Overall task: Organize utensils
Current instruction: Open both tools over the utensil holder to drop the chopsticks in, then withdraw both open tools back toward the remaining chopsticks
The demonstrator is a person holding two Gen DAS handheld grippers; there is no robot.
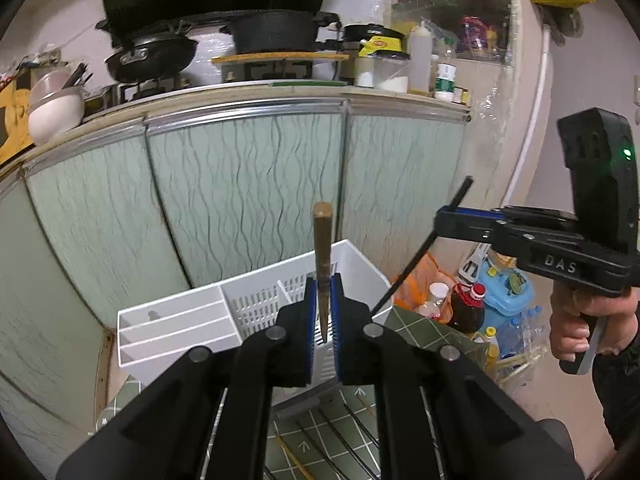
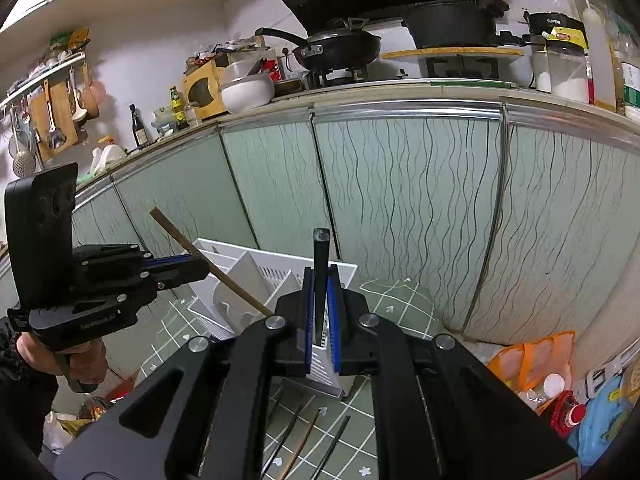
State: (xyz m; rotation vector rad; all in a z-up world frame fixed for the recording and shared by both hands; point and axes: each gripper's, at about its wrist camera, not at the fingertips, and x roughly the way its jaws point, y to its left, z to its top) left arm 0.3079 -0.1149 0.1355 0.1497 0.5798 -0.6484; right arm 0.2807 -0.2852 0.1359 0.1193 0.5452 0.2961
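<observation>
My left gripper [image 1: 322, 312] is shut on a brown wooden chopstick [image 1: 322, 240] that stands upright, its lower end over the white utensil caddy [image 1: 176, 320]. My right gripper [image 2: 321, 312] is shut on a black chopstick [image 2: 321, 256], also upright above the caddy's [image 2: 280, 272] slotted compartment. In the left wrist view the right gripper [image 1: 444, 220] shows at the right with its black chopstick [image 1: 424, 248] slanting down toward the caddy's right rim. In the right wrist view the left gripper [image 2: 200, 268] shows at the left with the brown chopstick [image 2: 180, 240] slanting into the caddy.
Several loose chopsticks [image 2: 304, 436] lie on the green grid-patterned cloth [image 2: 400, 304] in front of the caddy. Pale green cabinet doors [image 1: 240, 184] stand behind it under a counter with pans. Bottles and an orange bag [image 2: 536, 360] crowd the floor at the right.
</observation>
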